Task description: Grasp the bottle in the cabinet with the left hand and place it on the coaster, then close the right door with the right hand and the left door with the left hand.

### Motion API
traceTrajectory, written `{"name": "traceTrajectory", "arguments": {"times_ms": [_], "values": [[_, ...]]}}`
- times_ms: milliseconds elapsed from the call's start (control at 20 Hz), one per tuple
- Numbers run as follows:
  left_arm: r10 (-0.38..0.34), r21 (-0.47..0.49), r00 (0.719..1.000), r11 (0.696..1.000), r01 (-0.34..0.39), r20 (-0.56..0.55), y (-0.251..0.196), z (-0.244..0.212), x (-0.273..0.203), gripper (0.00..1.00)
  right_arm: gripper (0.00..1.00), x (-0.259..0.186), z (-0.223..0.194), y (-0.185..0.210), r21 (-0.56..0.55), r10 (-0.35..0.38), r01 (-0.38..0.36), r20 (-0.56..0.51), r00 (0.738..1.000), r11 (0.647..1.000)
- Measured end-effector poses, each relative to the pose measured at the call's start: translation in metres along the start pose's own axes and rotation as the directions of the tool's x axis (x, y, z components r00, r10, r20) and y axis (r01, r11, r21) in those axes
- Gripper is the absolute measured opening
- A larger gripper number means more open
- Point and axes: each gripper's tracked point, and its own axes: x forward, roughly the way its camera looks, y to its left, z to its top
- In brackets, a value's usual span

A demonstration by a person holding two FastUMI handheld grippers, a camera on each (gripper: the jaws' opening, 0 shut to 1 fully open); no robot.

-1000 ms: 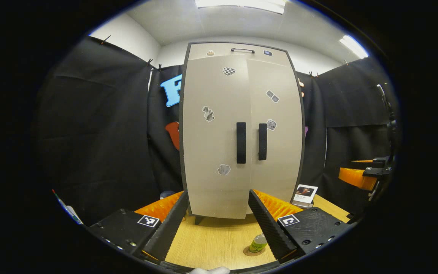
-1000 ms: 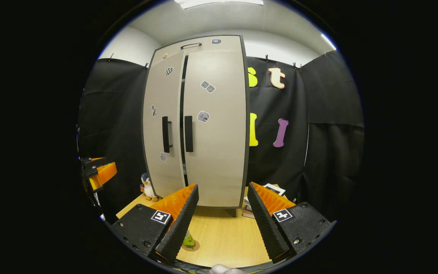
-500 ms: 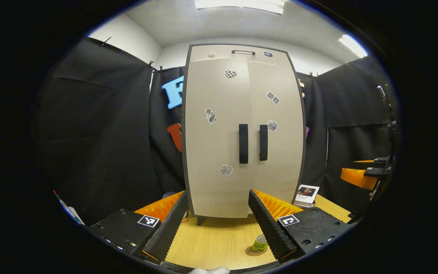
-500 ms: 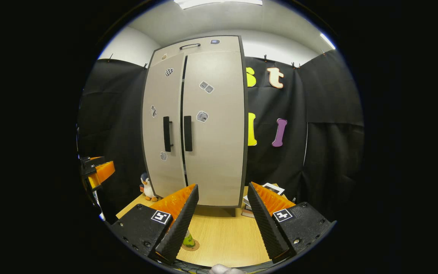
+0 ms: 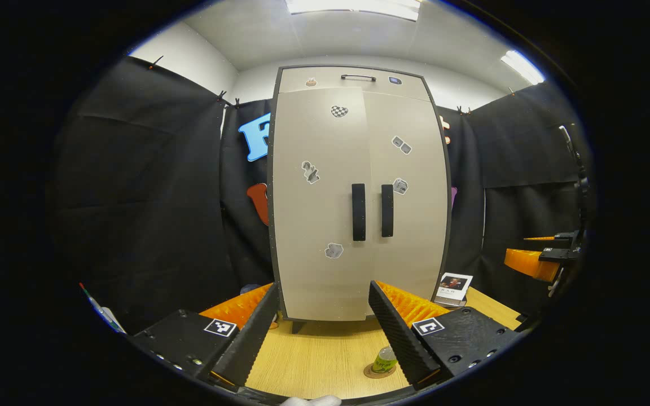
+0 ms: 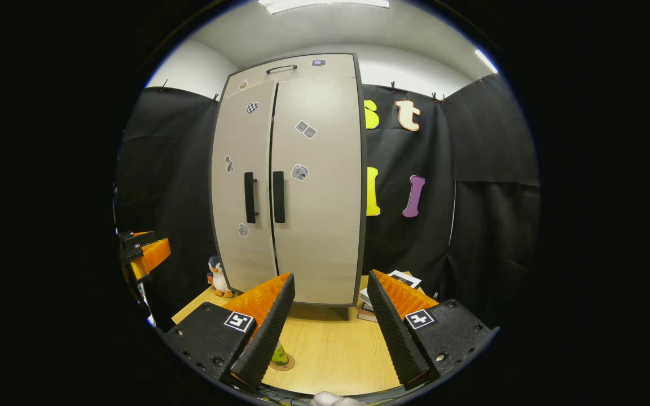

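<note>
A tall beige cabinet [image 5: 359, 197] stands on the wooden table [image 5: 313, 355], with two dark handles side by side. In the left gripper view its doors look flush. In the right gripper view a thin dark slit still runs between the left door [image 6: 243, 180] and the right door [image 6: 316, 186] of the cabinet [image 6: 291, 180]. The green-labelled bottle [image 5: 384, 360] stands upright on the round coaster [image 5: 376, 373] in front of the cabinet, partly behind one finger. My left gripper [image 5: 324, 286] is open and empty, short of the doors. My right gripper [image 6: 330, 278] is open and empty, with the bottle [image 6: 280, 355] by its left finger.
A toy penguin [image 6: 219, 276] stands at the cabinet's left foot. Books [image 6: 398, 282] are stacked to its right, and a photo card [image 5: 453, 285] leans by the cabinet's right side. Each view catches the other gripper far off at its side edge, away from the cabinet.
The gap between the two doors has narrowed from a wide dark slit to a thin line as the left door swung in. Both grippers have barely moved.
</note>
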Motion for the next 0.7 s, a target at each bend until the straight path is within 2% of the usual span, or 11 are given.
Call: {"name": "traceTrajectory", "arguments": {"times_ms": [700], "values": [[-0.014,-0.003,1.0,1.0,0.014,0.003,-0.0069,0.0005,-0.0013,0.97,0.8,-0.0092,0.0057,-0.0029,-0.018,-0.005,0.006,0.014,1.0,1.0]]}}
